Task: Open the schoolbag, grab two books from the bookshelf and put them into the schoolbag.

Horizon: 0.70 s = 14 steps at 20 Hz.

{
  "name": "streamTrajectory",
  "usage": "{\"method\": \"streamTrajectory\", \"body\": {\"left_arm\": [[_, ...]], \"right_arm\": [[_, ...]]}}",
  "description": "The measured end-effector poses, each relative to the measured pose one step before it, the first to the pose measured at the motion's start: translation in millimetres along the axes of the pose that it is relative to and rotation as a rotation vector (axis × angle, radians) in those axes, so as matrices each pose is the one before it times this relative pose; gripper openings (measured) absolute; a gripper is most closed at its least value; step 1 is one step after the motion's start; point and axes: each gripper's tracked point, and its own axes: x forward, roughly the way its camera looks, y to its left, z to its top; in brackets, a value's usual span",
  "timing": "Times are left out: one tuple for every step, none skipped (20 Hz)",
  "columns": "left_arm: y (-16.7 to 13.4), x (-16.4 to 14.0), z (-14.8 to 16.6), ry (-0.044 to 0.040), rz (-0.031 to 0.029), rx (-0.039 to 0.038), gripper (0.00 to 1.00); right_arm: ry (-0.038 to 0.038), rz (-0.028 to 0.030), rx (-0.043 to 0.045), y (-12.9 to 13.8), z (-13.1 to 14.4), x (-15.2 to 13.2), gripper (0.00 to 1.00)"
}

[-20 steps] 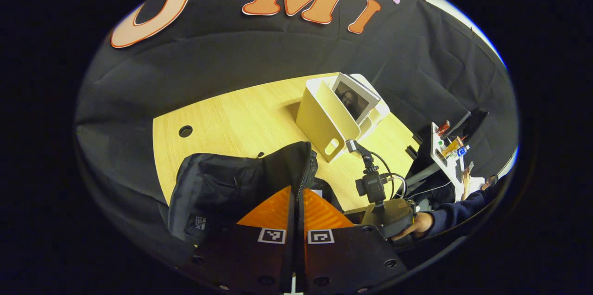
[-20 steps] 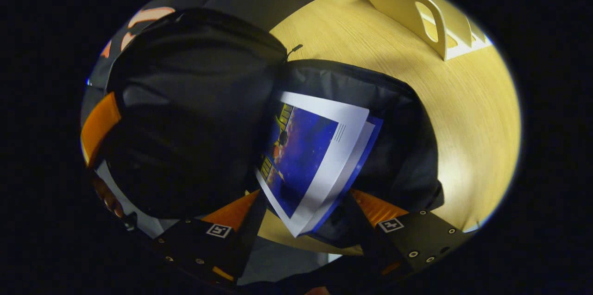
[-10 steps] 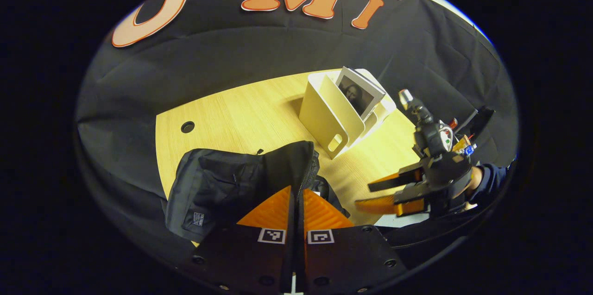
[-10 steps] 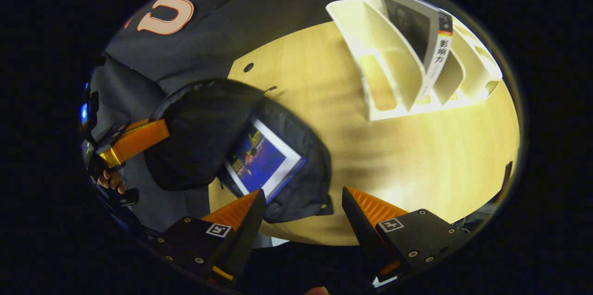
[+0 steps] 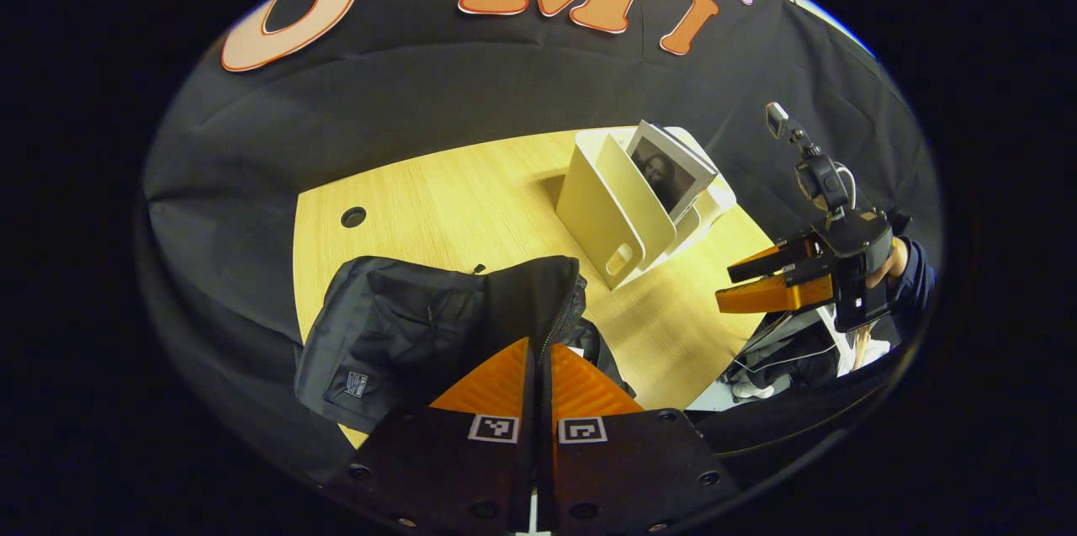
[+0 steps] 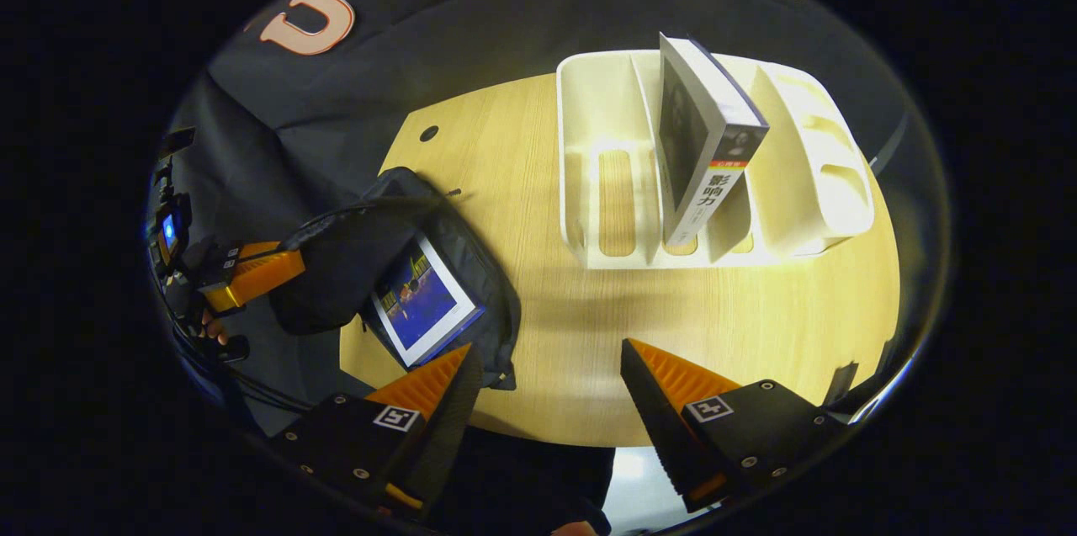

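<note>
The black schoolbag lies on the wooden table, its flap held up by my left gripper, which is shut on the zipper edge. In the right gripper view the schoolbag is open, with a blue-covered book lying inside and the left gripper at the flap. My right gripper hangs open above the table's near edge, holding nothing, with the bag to its left. A grey book stands in the cream bookshelf. The left gripper view shows that bookshelf, its book and the open right gripper.
The table has a small round hole near its far left corner. Black cloth walls surround it. A hand and dark sleeve hold the right gripper at the table's right edge. Bare wood lies between bag and shelf.
My right gripper has pulled up and back out of the bag, leaving the blue book inside, and now faces the bookshelf. The left gripper keeps holding the flap up.
</note>
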Motion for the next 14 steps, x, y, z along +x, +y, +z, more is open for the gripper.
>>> {"method": "streamTrajectory", "body": {"left_arm": [[0.27,-0.26,-0.48,0.00322,0.00655,-0.00105,0.03],[-0.26,0.48,-0.95,0.00313,0.00365,0.00103,0.03],[0.06,0.71,-0.29,0.00171,0.0057,-0.00176,0.03],[-0.2,0.84,-0.83,0.0012,0.00252,-0.00432,0.03],[0.01,0.65,0.19,-0.00088,0.00395,-0.00684,0.03],[0.06,0.38,-0.63,-0.00051,0.00189,-0.0067,0.04],[0.63,0.58,0.32,-0.00271,0.00352,-0.00587,0.04],[-0.63,1.98,-1.01,0.00222,-0.00207,-0.00706,0.04],[-0.17,1.15,-0.41,-0.00134,0.00318,-0.01413,0.03],[-0.99,1.67,-1.77,0.00089,-0.00149,-0.01562,0.04],[-0.86,0.87,-1.11,-0.00162,0.00071,-0.01154,0.03],[1.01,-0.66,-3.55,0.00074,0.00069,-0.01185,0.03],[-0.08,0.82,-1.72,-0.0018,0.00185,-0.00736,0.03],[0.04,0.13,-0.63,-0.00079,0.00243,-0.01074,0.03]], "right_arm": [[0.00177,-0.0016,-0.00961,-4.05,4.56,-4.18,0.99],[0.00219,-0.00758,-0.01126,-5.83,5.7,-4.87,0.99],[-0.00359,-0.00316,-0.00383,-4.39,7.6,-5.43,0.99],[-0.00108,-0.00001,-0.00604,-4.96,7.74,-5.77,0.99],[-0.00275,-0.00977,-0.00562,-7.38,8.07,-5.35,0.99],[-0.00404,-0.01177,-0.01379,-7.89,8.58,-4.37,0.99],[-0.00162,-0.01684,-0.01026,-8.94,8.67,-6.08,0.99],[-0.00076,-0.00787,-0.01003,-6.65,8.52,-3.25,0.99],[-0.00002,-0.00945,-0.00569,-6.7,9.14,-3.09,0.99],[-0.00292,-0.00925,-0.00675,-7.19,9.47,-1.76,0.99],[-0.00068,-0.01207,-0.00079,-8.09,8.89,-1.26,0.99],[-0.00195,-0.00331,-0.00179,-3.43,7.24,0.86,0.99],[0.00262,-0.00043,-0.00156,-2.44,6.27,1.04,0.99],[0.0009,0.00256,0.00184,-2.23,6.91,-0.2,0.99]]}}
